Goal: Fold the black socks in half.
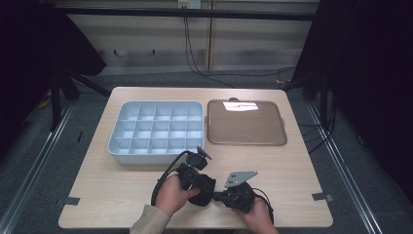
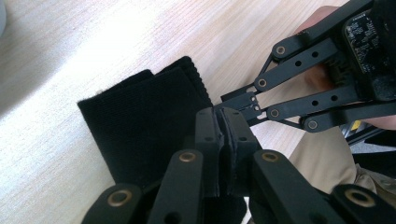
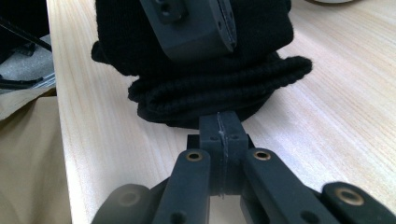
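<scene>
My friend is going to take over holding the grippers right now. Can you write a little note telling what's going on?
Left gripper: jaws pressed together on a fold of the black knitted cloth.
Right gripper: jaws shut at the cloth's near edge; whether they pinch any fabric is hard to tell.
Cloth: folded over, lying on the wooden table near the front edge, between the two grippers.
Also there: white divided organizer tray, cells look empty, and a brown flat tray, bare.
Done: cloth gripped and partly folded.
Left: probably finish folding and put it in a tray.
</scene>
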`<move>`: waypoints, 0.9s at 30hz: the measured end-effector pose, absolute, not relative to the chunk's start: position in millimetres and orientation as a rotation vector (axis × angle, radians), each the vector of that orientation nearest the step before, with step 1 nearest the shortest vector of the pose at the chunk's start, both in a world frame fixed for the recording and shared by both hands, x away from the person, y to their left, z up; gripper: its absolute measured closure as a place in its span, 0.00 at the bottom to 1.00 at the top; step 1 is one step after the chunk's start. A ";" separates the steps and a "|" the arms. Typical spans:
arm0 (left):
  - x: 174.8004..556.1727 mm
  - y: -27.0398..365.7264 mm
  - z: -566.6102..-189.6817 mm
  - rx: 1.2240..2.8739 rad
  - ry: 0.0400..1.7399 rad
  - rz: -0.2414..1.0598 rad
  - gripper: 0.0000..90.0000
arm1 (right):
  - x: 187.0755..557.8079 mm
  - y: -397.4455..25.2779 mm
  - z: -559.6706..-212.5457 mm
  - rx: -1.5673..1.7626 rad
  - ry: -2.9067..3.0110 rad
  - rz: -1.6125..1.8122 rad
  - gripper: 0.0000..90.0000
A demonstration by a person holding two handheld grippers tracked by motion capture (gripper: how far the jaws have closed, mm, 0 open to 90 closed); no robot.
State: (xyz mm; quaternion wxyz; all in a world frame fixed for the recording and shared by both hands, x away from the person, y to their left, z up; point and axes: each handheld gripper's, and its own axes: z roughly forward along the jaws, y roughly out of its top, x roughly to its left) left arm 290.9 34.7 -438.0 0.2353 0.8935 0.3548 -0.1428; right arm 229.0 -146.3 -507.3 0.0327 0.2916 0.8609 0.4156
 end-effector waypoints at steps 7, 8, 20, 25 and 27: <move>288.6 34.4 -432.8 2.444 0.963 -0.391 0.95 | 228.7 -145.4 -507.4 0.899 2.649 1.283 1.00; 288.5 34.4 -431.5 2.448 0.956 -0.385 0.95 | 228.9 -145.2 -507.5 0.894 2.647 1.285 1.00; 289.5 32.1 -438.3 2.448 0.964 -0.396 0.95 | 228.6 -145.0 -507.4 0.894 2.650 1.279 1.00; 289.4 31.5 -440.8 2.453 0.972 -0.396 0.95 | 228.4 -144.9 -507.3 0.894 2.652 1.279 1.00; 289.7 31.8 -442.4 2.453 0.969 -0.401 0.96 | 228.2 -144.8 -507.0 0.891 2.656 1.275 1.00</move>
